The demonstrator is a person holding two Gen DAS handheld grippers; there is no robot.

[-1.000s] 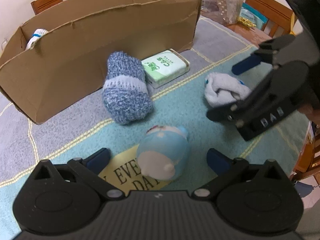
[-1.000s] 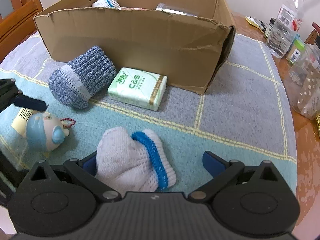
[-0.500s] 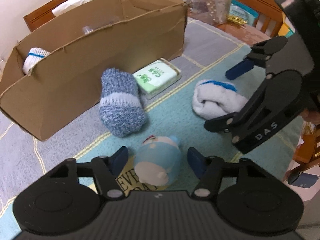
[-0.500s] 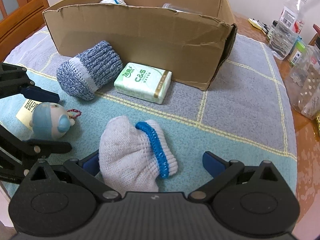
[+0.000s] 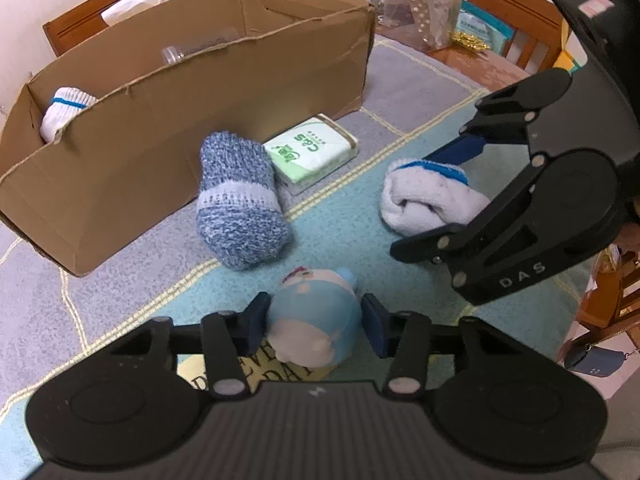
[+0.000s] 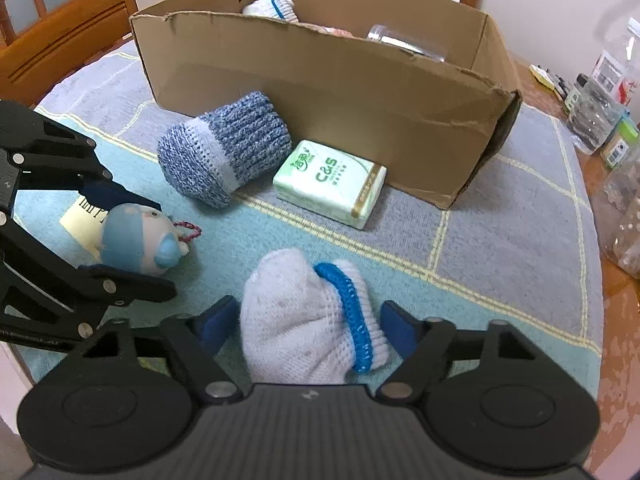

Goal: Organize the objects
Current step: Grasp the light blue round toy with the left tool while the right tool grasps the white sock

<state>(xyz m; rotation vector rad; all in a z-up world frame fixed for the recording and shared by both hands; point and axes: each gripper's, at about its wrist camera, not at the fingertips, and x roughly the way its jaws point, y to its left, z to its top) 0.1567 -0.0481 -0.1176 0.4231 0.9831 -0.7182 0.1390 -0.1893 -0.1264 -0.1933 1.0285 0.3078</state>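
Note:
A light-blue round toy [image 5: 312, 312] lies on a yellow card [image 6: 80, 216], and my left gripper [image 5: 314, 326] is closing tight on it, a pad pressed to each side. A rolled white sock with a blue band [image 6: 308, 320] sits between the jaws of my right gripper [image 6: 308, 324], which are closing, with both pads touching the sock. In the left wrist view the right gripper [image 5: 420, 200] straddles that sock [image 5: 420, 196]. Both items rest on the cloth-covered table.
An open cardboard box [image 6: 340, 92] stands behind, with a white sock [image 6: 276, 4] and a clear jar [image 5: 176, 54] inside. A blue knit sock [image 5: 240, 204] and a green tissue pack [image 5: 312, 156] lie before it. Bottles [image 6: 600, 120] crowd the right table edge; wooden chairs [image 6: 60, 48] surround.
Both grippers went from wide open to closed: the left first onto the blue toy, the right afterwards onto the white sock. Neither hand shifted much.

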